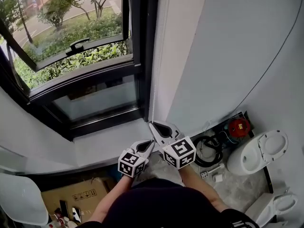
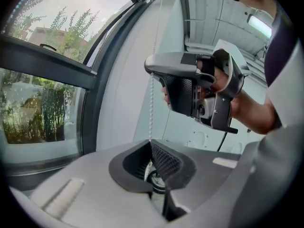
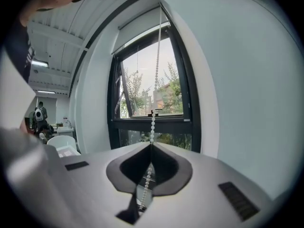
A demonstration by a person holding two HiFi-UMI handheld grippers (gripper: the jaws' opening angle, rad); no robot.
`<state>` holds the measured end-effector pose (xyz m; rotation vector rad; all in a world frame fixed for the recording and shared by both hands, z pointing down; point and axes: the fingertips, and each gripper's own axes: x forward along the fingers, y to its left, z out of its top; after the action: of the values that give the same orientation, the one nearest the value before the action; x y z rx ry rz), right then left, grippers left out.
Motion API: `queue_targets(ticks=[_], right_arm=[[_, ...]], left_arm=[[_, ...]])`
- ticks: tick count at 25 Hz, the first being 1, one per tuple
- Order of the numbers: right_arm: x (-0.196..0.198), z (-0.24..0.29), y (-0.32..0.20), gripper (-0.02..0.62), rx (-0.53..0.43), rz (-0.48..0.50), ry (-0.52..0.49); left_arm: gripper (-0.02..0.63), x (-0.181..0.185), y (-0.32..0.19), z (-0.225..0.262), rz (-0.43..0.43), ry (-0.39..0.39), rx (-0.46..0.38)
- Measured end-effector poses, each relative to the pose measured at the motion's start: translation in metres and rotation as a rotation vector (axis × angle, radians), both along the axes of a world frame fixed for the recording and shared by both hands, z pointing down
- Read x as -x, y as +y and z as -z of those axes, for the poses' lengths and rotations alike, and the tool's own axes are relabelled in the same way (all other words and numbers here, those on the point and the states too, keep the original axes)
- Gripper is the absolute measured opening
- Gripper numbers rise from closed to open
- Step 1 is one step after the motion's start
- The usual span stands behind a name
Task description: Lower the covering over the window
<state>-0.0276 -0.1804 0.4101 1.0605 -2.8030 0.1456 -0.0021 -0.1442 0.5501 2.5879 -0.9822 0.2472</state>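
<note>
Both grippers, left gripper [image 1: 148, 145] and right gripper [image 1: 156, 126], clamped on the bead chain [image 2: 151, 103] by the window [image 1: 71, 56].
Head view: grippers close together off the window's lower right corner, the right one's tip higher. Left gripper view: fingers closed on the chain, which runs straight up into the right gripper's closed tip above. Right gripper view: fingers closed on the chain, which rises along the window frame's right side towards the blind [image 3: 140, 26], rolled up at the window's top edge.
</note>
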Motion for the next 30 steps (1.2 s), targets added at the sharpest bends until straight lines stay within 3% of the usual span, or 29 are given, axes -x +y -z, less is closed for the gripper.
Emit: queue_targets(ticks=[6,18,22,27,30], right_arm=[[0.013,-0.04,-0.002,0.014,0.055,0.019,0.043],[0.023,-0.092,-0.001,0.014,0.101,0.022,0.108],[0.024,-0.091,-0.002,0.014,0.069,0.024,0.096],[0.021,-0.093,-0.004,0.014,0.059,0.017,0.08],[0.019,-0.092,-0.003,0.014,0.058,0.015,0.075]], left_arm=[[0.014,0.011,-0.001,-0.041,0.014,-0.058,0.095],[0.014,0.02,0.002,-0.093,0.004,-0.17,0.145],[0.037,0.029,0.0,-0.082,0.031,-0.194,0.087],[0.072,0.044,-0.005,-0.017,0.073,-0.091,-0.034],[0.072,0.053,-0.012,0.044,0.101,-0.056,-0.165]])
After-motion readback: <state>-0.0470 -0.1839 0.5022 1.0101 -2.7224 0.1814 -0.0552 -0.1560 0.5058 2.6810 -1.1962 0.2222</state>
